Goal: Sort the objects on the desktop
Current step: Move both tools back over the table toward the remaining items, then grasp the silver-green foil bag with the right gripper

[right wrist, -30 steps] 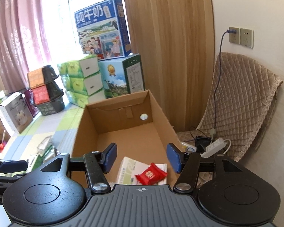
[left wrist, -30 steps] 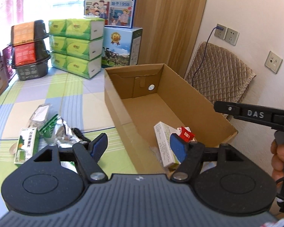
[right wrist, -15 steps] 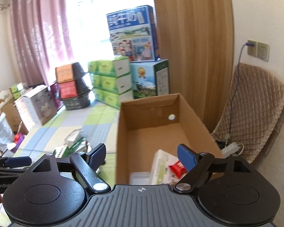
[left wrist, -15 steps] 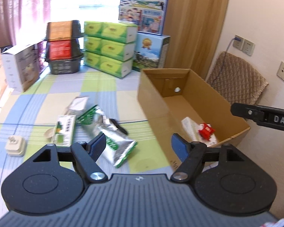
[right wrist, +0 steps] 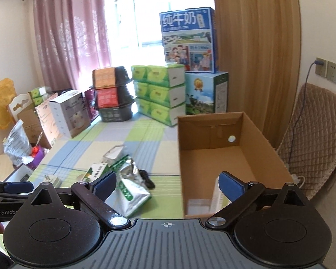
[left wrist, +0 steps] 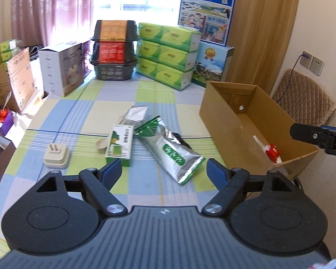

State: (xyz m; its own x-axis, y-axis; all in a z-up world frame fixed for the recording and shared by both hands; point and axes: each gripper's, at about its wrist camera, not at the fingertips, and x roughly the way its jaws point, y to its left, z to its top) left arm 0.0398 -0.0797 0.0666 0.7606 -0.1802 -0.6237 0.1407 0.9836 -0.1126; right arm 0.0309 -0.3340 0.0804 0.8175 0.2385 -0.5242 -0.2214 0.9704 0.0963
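Left wrist view: left gripper (left wrist: 163, 170) wide open, empty, silver pouch (left wrist: 171, 149) just ahead, likely next. Right gripper (right wrist: 168, 185) also open, empty; cardboard box (right wrist: 226, 157) ahead-right holds sorted items.

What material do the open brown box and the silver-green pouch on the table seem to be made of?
The open brown box looks like corrugated cardboard: matte brown walls with folded flaps. The silver-green pouch looks like metallised foil or plastic film: glossy, creased, reflecting light. Which of the two cannot be told.
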